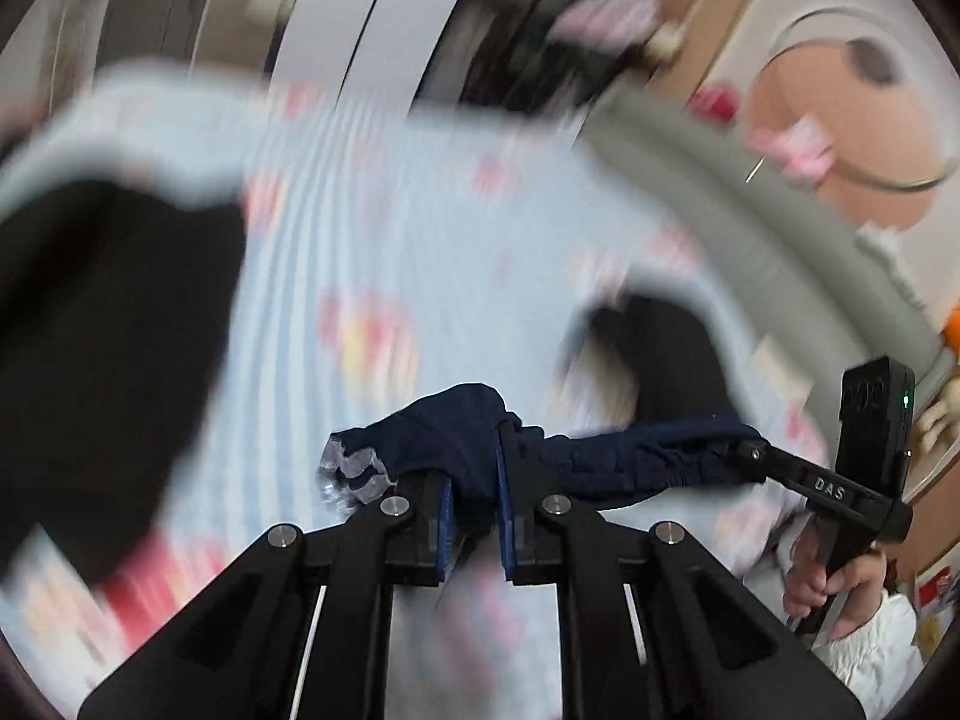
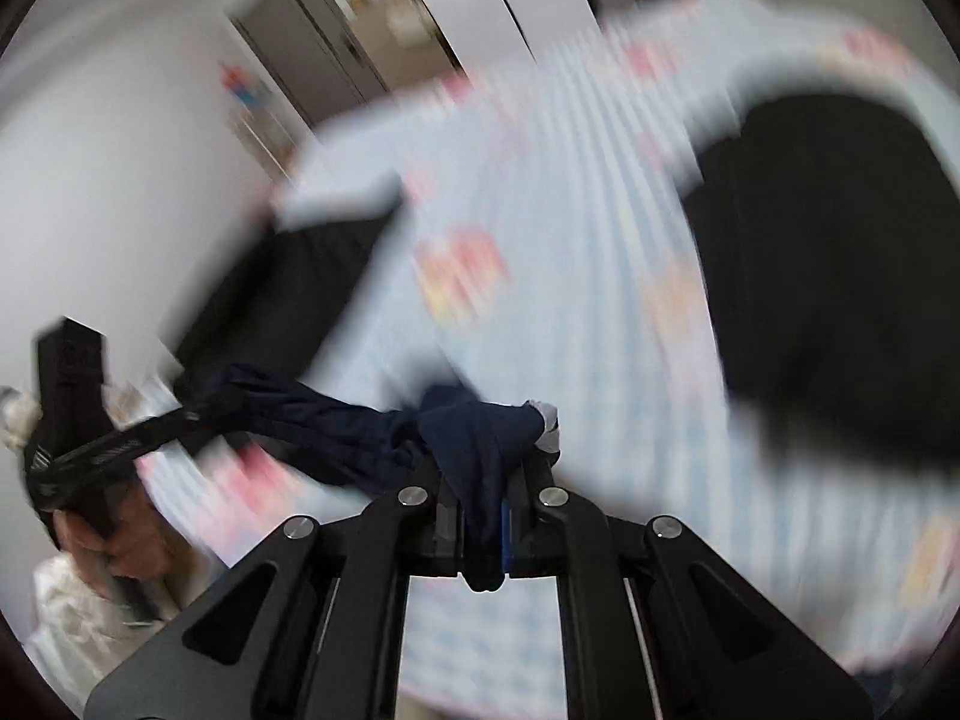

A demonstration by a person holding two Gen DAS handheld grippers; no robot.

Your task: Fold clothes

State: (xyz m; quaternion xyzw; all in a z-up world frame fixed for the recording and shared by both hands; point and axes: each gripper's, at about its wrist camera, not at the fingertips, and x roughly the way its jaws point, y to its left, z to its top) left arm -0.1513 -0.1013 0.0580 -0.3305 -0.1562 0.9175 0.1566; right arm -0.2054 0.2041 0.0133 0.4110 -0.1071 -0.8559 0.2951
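Garment (image 1: 630,462), navy, hangs stretched between left gripper (image 1: 474,516) and right gripper (image 2: 483,525), both jaws clamped on it, above blurred striped bedding (image 1: 390,240). Likely spreading; next, lay it flat.

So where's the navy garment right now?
The navy garment hangs stretched between the left gripper and right gripper, in front of the striped sheet.

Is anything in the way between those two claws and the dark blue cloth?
Nothing visible: the left gripper and right gripper each already clamp the navy garment, which is stretched between them above the striped sheet.
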